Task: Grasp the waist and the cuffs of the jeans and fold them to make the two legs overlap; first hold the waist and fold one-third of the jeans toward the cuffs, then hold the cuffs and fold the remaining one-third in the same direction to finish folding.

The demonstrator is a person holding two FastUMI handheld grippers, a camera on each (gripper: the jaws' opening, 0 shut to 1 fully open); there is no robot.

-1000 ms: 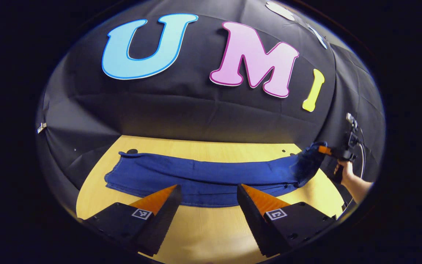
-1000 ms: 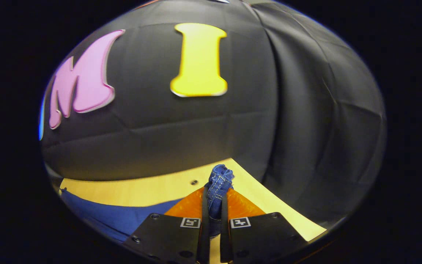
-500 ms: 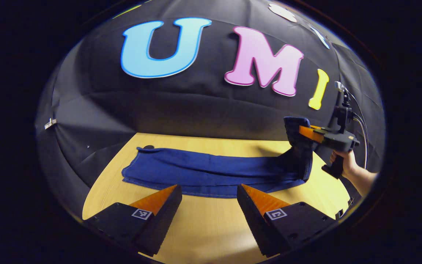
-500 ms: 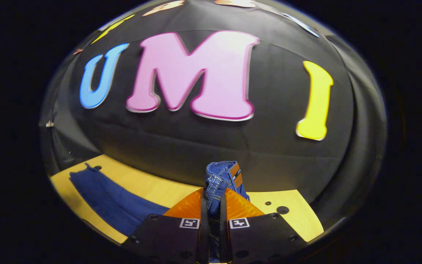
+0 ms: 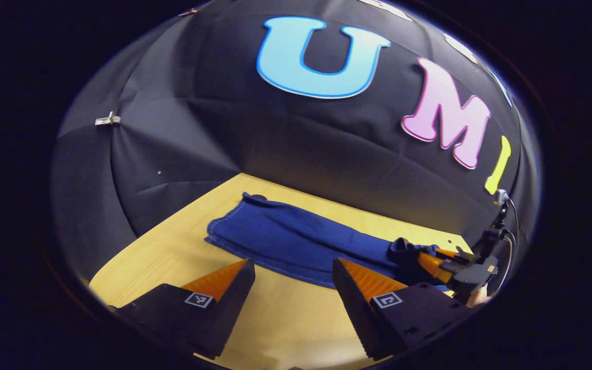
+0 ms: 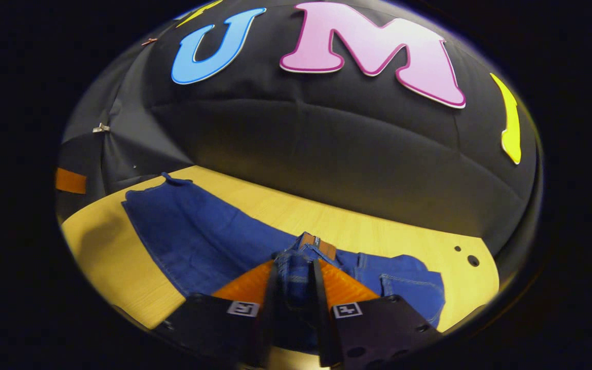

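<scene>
The blue jeans (image 5: 296, 241) lie lengthwise on the yellow wooden table (image 5: 172, 257), legs stacked, cuffs (image 5: 226, 228) at the far left end. My left gripper (image 5: 291, 264) hovers open over the near table edge, short of the jeans, with nothing between its fingers. My right gripper (image 6: 296, 264) is shut on the waist (image 6: 309, 246), whose brown patch shows just past the fingertips. The waist end is turned over and rests low on the legs (image 6: 188, 231). In the left gripper view the right gripper (image 5: 432, 259) sits low at the right with dark denim bunched in it.
Black cloth walls close off the table at the back and both sides. Two small holes (image 6: 468, 257) mark the table top near its right end. A metal clip (image 5: 105, 121) hangs on the left wall. Bare wood lies in front of the jeans.
The right gripper lifted the waist high, then swung it over toward the cuffs and lowered it onto the legs. The left gripper stayed open and turned to face the cuff end.
</scene>
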